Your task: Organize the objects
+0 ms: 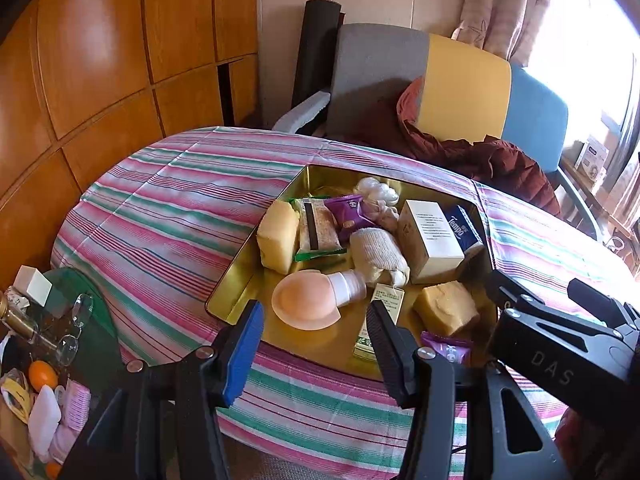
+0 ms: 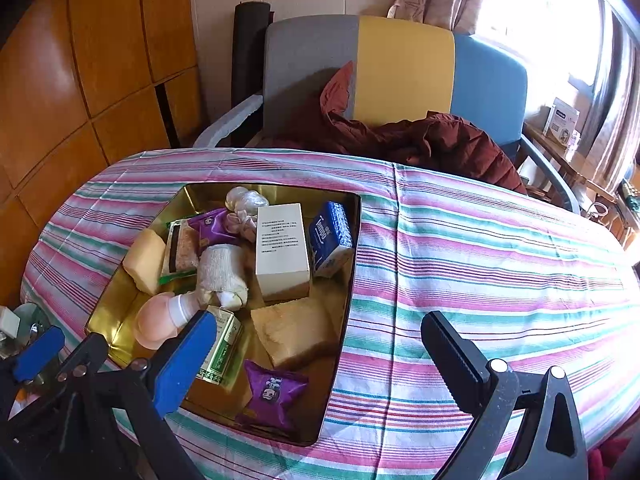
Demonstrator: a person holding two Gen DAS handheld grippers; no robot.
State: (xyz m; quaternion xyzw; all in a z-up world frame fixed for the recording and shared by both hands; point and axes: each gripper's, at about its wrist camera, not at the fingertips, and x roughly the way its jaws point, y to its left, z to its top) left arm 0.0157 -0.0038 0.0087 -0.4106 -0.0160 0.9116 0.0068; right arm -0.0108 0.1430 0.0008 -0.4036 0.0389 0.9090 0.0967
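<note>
A table under a pink, green and white striped cloth carries a shallow gold tin, octagon-cut at its corners, with smooth reflective walls; its long axis runs away from the tools. The left gripper hangs spread and empty over the tin's near edge, one finger padded in blue foam, the other ribbed black. The right gripper is likewise parted wide and holds nothing, its blue finger above the tin and its black finger out over bare cloth to the right; the word "DAS" shows on its body in the left view. Nearest, just past the right fingers, lies a crinkly purple packet, and beside it a green-and-white carton with small print too fine to read. Ahead of those sit a porous yellow sponge and a peach silicone cup lying on its side, white neck pointing right. Further in come a rolled knit cloth, an upright white box with unreadable lines of text, and a blue tissue pack marked "Tempo". At the far end lie a second sponge, a clear-wrapped snack, another purple packet and a white puff. Beyond the table stands a grey, yellow and blue chair draped with a quilted maroon jacket.
</note>
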